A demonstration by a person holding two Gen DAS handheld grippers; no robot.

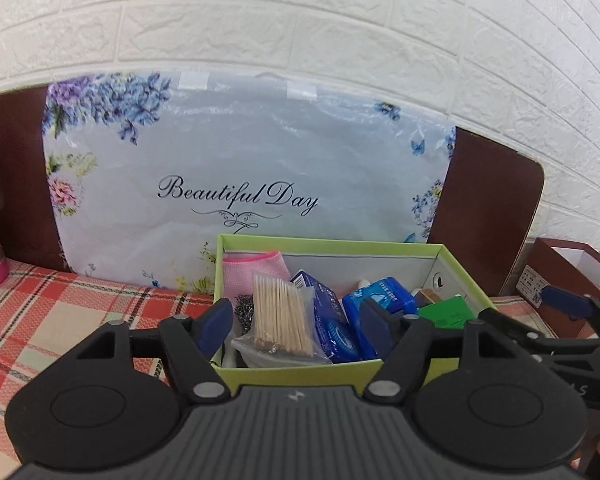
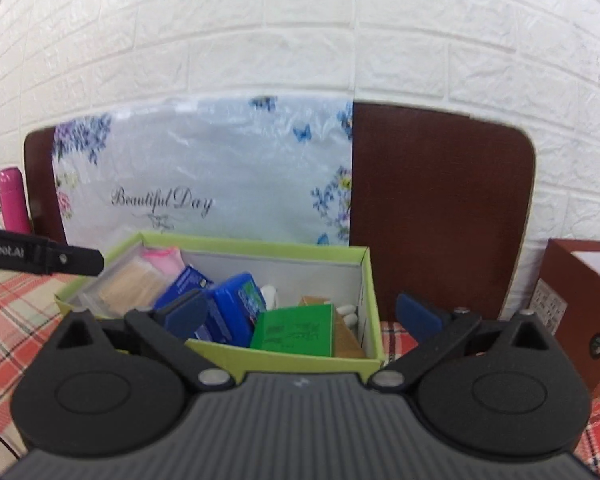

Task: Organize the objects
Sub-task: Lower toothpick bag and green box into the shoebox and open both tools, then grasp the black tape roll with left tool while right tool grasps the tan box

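Note:
A lime-green open box (image 1: 332, 242) sits on the plaid cloth. It holds a pink cloth (image 1: 252, 276), a clear bag of wooden sticks (image 1: 280, 312), blue packets (image 1: 328, 320) and a small green carton (image 1: 448, 312). My left gripper (image 1: 296, 326) is open over the box's near left corner, its pads touching nothing. My right gripper (image 2: 302, 314) is open wide above the near right part of the box (image 2: 260, 246), over the green carton (image 2: 296, 326) without gripping it. One of the right gripper's fingers (image 1: 564, 300) shows at the right edge of the left wrist view.
A floral plastic bag reading "Beautiful Day" (image 1: 240, 160) leans on a brown board (image 2: 440, 200) against the white brick wall. A pink bottle (image 2: 12, 196) stands far left. A dark red box (image 2: 580, 292) stands to the right of the green box.

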